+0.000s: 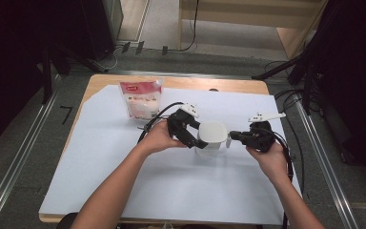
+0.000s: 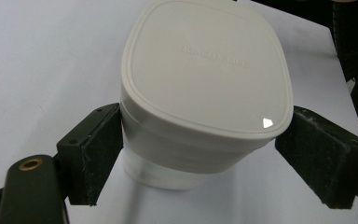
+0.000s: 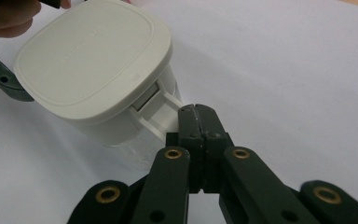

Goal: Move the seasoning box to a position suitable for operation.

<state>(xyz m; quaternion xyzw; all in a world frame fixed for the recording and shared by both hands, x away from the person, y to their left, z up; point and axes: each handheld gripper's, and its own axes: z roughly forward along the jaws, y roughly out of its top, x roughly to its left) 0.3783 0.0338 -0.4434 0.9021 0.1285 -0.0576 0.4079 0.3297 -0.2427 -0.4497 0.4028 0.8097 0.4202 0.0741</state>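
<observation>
Two claws work on one white jar. The right claw pinches its handle to steady it; the left claw, jaws apart, sits around its lid.

A wooden counter under a white sheet stood on grey floor. Metal rails ran along both sides. Pale wooden furniture stood far right, dark equipment far left, cables between.

Left jaws apart, right jaws together
</observation>
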